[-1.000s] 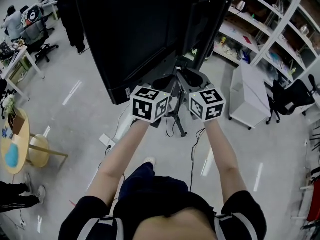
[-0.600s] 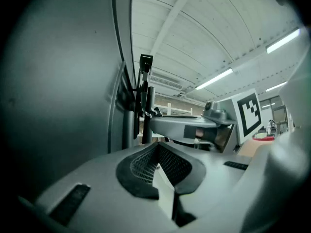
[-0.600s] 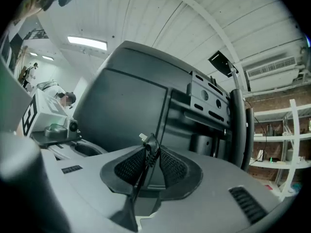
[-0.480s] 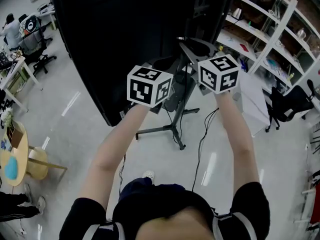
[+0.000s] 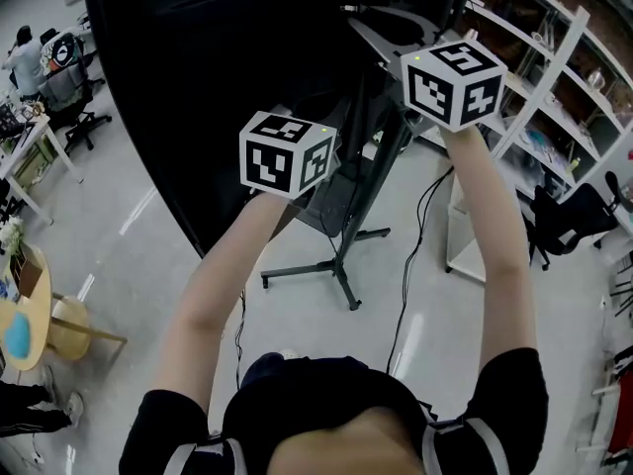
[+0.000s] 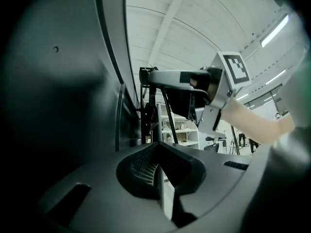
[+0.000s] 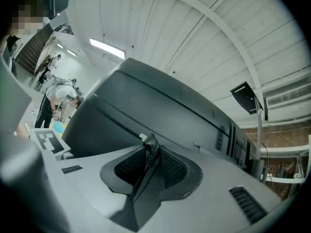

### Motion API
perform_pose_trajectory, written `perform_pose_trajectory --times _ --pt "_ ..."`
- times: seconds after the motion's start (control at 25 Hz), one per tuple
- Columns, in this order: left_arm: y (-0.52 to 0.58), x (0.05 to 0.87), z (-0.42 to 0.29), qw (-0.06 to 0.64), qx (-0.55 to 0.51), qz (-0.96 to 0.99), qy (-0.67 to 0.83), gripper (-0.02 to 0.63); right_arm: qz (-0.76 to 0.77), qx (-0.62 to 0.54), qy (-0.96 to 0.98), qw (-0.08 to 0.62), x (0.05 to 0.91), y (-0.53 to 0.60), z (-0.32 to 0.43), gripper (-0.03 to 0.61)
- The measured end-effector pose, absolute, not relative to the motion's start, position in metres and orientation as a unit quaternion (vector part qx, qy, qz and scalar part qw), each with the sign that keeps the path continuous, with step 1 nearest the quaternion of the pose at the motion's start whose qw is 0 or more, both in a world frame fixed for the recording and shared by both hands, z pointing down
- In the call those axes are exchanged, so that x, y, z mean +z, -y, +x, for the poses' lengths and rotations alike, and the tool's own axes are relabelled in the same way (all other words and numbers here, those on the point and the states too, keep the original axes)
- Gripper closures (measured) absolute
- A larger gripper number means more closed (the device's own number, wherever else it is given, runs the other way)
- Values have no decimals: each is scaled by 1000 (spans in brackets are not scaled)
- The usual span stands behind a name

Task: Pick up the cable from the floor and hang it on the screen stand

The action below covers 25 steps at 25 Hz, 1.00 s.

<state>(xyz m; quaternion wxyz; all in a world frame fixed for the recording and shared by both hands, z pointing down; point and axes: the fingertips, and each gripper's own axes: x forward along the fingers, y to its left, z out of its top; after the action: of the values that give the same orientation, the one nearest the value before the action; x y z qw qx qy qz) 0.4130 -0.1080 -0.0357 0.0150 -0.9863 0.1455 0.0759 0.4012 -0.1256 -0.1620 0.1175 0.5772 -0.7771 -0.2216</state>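
Note:
The big black screen (image 5: 227, 67) stands on a wheeled stand (image 5: 341, 265). Both grippers are raised behind it. My right gripper (image 5: 381, 30), the higher one, is shut on the thin black cable (image 7: 149, 147), whose plug end sticks up between the jaws. From that hand the cable (image 5: 407, 285) hangs down to the floor. My left gripper (image 5: 331, 176) is lower, close to the screen's back. In the left gripper view its jaws (image 6: 158, 161) show only a thin bright slit. Whether anything is held there I cannot tell. The right gripper (image 6: 194, 86) shows ahead of it.
White shelving (image 5: 554, 57) and a black office chair (image 5: 574, 211) stand at the right. A round yellow table (image 5: 20, 315) sits at the left edge. People sit at desks (image 5: 40, 57) at the far left. Another cable (image 5: 240, 315) runs by the left arm.
Both grippers have risen up the back of the screen, the right one further. The cable hanging from the right gripper has come up with it.

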Motion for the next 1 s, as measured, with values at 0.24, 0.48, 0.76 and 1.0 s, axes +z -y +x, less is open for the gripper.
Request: perform_pose_trajectory --times 0.24,0.48,0.76,1.0 --pt "95 -66 412 36 100 -985 -135 607 589 -260 756 122 -228 139 402 474" --pt "69 -90 418 56 105 -988 -101 607 597 -268 746 121 -261 154 399 474" --pt "81 -63 448 62 59 -990 -109 607 607 -279 735 118 -298 168 401 474" --pt "106 -46 463 50 37 -990 -124 607 626 -270 725 97 -325 186 425 474"
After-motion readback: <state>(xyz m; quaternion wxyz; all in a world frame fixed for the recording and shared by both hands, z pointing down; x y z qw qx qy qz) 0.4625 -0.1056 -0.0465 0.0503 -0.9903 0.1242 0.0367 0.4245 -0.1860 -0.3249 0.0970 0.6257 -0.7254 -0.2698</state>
